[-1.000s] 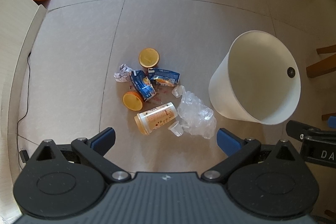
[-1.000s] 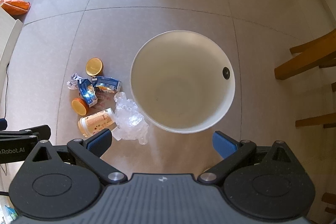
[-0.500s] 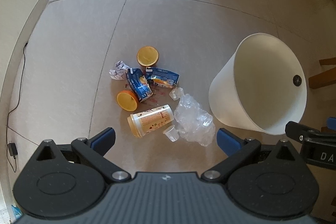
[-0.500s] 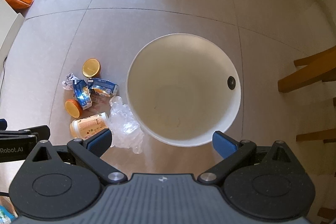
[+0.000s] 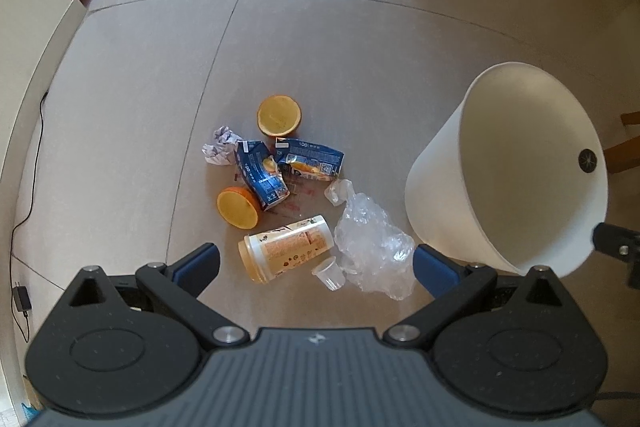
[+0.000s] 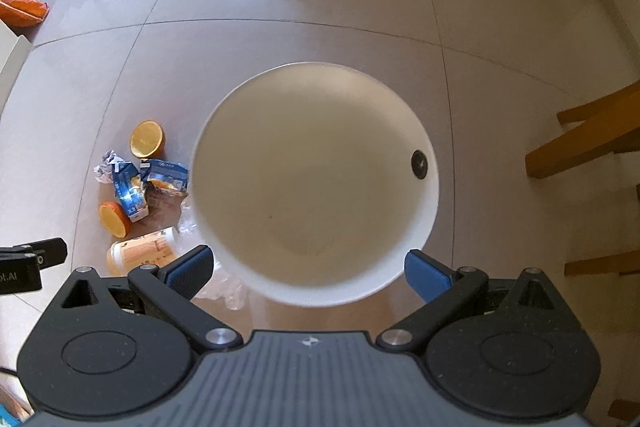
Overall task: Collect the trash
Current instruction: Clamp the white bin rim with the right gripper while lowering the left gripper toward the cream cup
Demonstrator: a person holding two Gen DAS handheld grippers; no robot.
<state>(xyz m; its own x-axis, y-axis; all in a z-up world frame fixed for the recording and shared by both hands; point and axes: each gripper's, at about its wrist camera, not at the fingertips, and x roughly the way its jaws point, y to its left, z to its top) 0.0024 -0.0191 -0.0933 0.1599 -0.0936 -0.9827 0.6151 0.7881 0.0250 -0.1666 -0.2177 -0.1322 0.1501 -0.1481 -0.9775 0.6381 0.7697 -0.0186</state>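
- Left tool: jaws spread wide, nothing held; it hangs above the near edge of the litter pile on the tiled floor.
- Right tool: jaws spread wide, nothing held; it hangs over the near rim of the white waste bin, whose inside shows no litter.
- The bin stands upright just right of the pile.
- Pile, near to far: small clear cup and crumpled clear plastic bag; lying paper cup; orange half; two crushed blue juice cartons; crumpled paper ball; second orange half.
- The bag lies closest to the bin's base.
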